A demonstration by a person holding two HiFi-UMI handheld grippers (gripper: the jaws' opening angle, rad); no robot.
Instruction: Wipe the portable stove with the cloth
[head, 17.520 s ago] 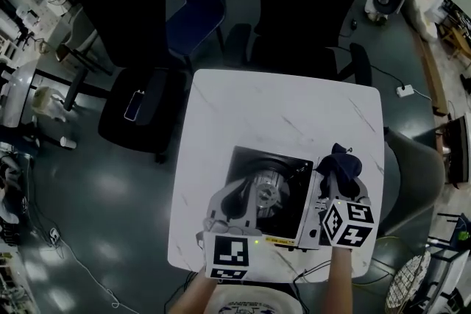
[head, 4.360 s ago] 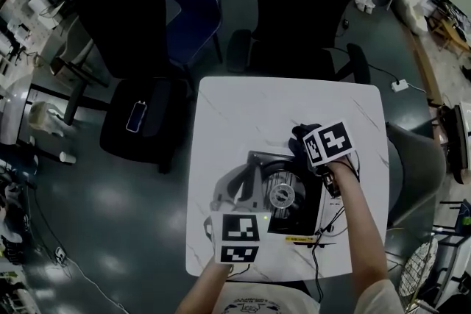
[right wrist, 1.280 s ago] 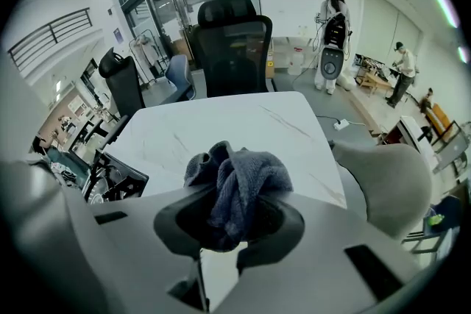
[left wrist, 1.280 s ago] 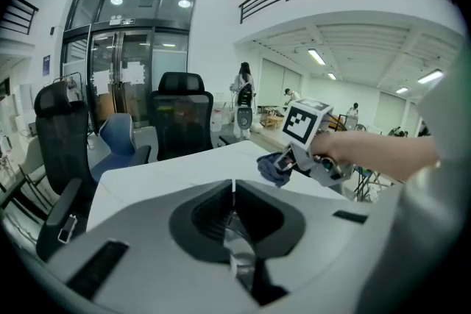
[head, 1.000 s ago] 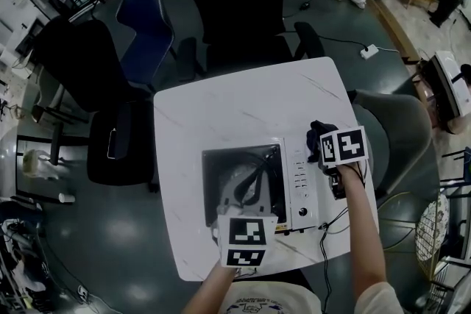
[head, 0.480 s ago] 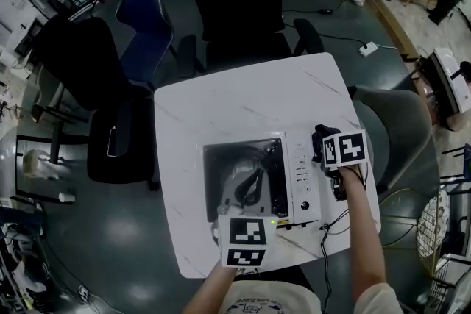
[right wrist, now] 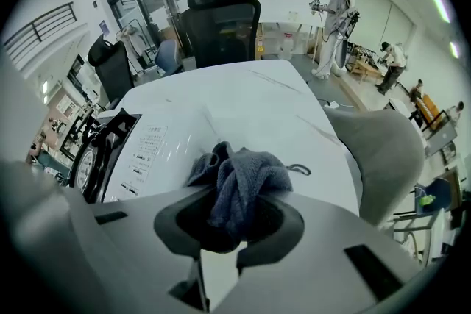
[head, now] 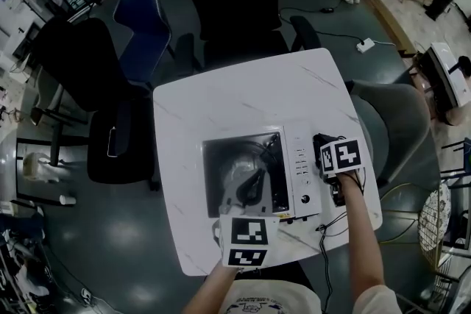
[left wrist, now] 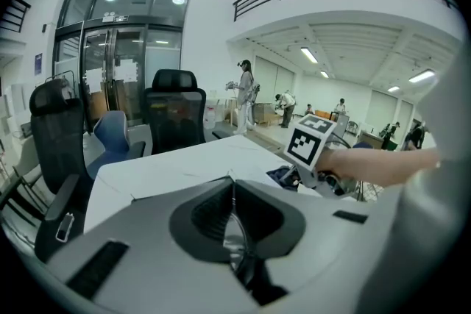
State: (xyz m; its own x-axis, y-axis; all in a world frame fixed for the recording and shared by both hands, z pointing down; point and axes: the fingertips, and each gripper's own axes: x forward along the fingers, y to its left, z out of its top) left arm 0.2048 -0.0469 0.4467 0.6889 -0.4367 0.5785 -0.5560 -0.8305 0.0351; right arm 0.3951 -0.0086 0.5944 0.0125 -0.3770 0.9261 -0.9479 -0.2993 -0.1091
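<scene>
Shifted since a second ago: my right gripper, pinching the dark cloth, nearer the desk's near edge, at the portable stove's right side. Left gripper: pressed onto a thin metal stove part. I judge wiping under way; burner side remains.

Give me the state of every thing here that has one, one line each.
White-and-black portable stove: flat on the white table.
Dark blue terry cloth: bunched, at the stove's right edge.
Right gripper: shut on the cloth.
Left gripper: jaws together, above the black burner well.
</scene>
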